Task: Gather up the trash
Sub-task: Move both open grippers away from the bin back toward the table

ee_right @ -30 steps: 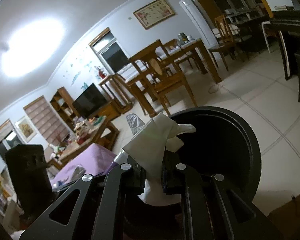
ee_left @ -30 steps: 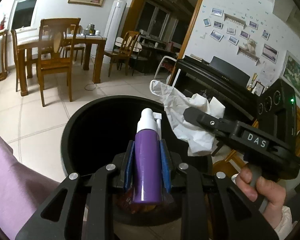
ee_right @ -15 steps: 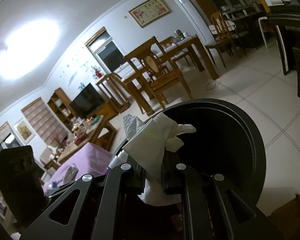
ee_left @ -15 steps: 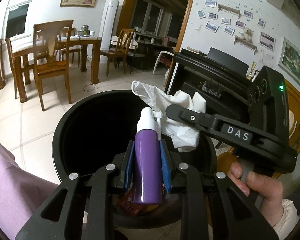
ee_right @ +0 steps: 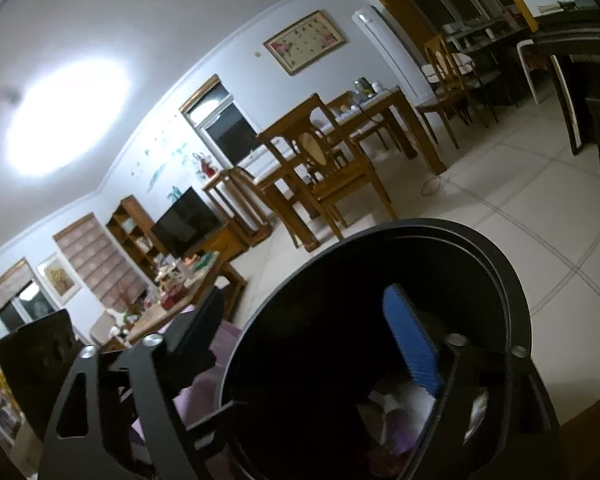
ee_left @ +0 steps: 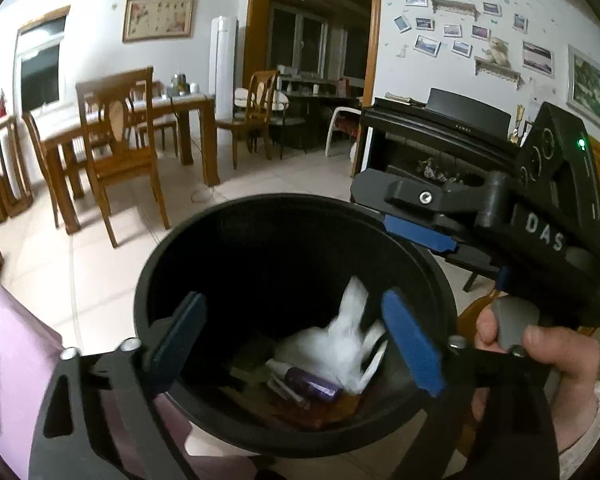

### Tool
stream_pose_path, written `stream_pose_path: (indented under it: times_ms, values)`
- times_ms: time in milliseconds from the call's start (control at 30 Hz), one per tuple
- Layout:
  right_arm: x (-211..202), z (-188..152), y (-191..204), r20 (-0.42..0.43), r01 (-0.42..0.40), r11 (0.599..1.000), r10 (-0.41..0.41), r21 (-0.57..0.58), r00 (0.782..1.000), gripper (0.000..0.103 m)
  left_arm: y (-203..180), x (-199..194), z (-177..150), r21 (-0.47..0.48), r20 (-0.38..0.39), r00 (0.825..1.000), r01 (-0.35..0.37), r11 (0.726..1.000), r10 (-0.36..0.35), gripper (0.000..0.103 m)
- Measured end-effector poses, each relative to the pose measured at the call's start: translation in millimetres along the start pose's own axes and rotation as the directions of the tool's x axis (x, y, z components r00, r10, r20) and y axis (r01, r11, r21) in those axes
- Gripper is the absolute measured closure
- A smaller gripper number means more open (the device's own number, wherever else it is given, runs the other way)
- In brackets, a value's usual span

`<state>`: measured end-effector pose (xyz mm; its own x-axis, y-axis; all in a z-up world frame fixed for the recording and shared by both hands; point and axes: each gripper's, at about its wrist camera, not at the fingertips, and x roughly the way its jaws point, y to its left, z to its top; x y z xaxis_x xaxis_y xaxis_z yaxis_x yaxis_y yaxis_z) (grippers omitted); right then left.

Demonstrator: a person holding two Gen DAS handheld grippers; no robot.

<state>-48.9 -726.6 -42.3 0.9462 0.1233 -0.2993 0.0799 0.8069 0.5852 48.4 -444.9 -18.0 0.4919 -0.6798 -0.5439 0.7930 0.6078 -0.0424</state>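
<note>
- Left gripper (ee_left: pixel 300 340): jaws spread wide. Both blue-padded fingers occupy the lower part of the left wrist view, one at lower left, one at lower right. Nothing sits between the pads.
- Right gripper (ee_left: pixel 416 220): enters from the right of the left wrist view, fingers pointing toward frame centre. Jaws parted, with one blue pad exposed.
- Right gripper, own view: fingers stand wide apart at lower left and lower right; nothing held.
- Right hand (ee_left: pixel 540 356): at lower right, wrapped around the grey handle, thumb and a finger visible.
</note>
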Motion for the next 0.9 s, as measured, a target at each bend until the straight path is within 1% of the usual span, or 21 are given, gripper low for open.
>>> stream_pose_path:
  times_ms: [67,100,333,467,600,767,900]
  values:
    - [-1.8,-1.4,-2.3,0.005,0.0,1.0,0.0,0.012,1.0,0.011,-4.1,-0.7,-0.4,0.027,0.005,1.0,-0.016,0.999,0.016,0.007]
    - [-1.3,-2.7,-2.8,0.006,0.001,1.0,-0.001,0.018,1.0,0.01,-5.6,-1.0,-0.5,0.038,0.007,1.0,-0.022,0.999,0.022,0.007]
    - [-2.7,-5.0,-5.8,-0.011,0.017,0.999,-0.017,0.043,1.0,0.008,-3.1,-6.3,-2.6,0.031,0.019,0.999,-0.033,0.999,0.032,0.006]
    - [-5.8,-3.6,0.9,-0.028,0.027,0.999,-0.026,0.045,0.999,0.007,-1.6,-14.7,-0.4,0.024,0.02,0.999,-0.035,0.999,0.035,0.006]
    - [-8.4,1.6,2.9,-0.037,0.038,0.999,-0.037,0.031,0.999,0.007,2.9,-24.5,-0.8,0.026,0.011,0.998,-0.057,0.998,0.057,0.006]
    - [-4.7,0.6,18.0,-0.077,0.037,0.999,-0.036,0.019,0.996,0.007,25.8,-48.8,-9.8,-0.037,-0.017,0.996,-0.089,0.995,0.089,0.006]
    - [6.8,-9.0,46.4,-0.116,0.017,0.999,-0.021,-0.031,0.993,0.007,55.5,-77.3,-21.8,-0.091,-0.022,0.99,-0.141,0.986,0.139,0.006]
